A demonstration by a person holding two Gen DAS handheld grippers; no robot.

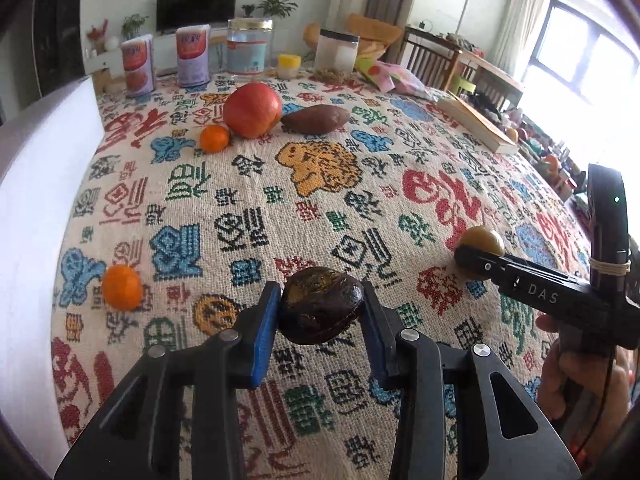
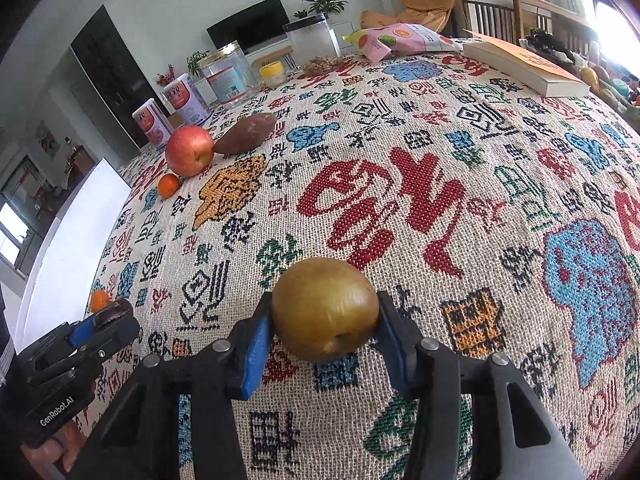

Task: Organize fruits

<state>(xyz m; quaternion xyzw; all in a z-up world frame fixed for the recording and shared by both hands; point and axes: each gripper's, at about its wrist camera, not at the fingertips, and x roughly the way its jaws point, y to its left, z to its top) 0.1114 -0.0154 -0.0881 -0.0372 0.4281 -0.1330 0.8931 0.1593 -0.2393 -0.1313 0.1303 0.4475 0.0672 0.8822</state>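
Blue-padded left gripper (image 1: 320, 312) clamped on a dark brown fruit (image 1: 320, 304), right gripper (image 2: 324, 320) pinching a golden-brown pear (image 2: 325, 309).

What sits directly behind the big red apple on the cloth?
Behind the apple stand two labelled cans and a glass jar. A sweet potato lies beside it. The cloth directly behind the apple is hidden.
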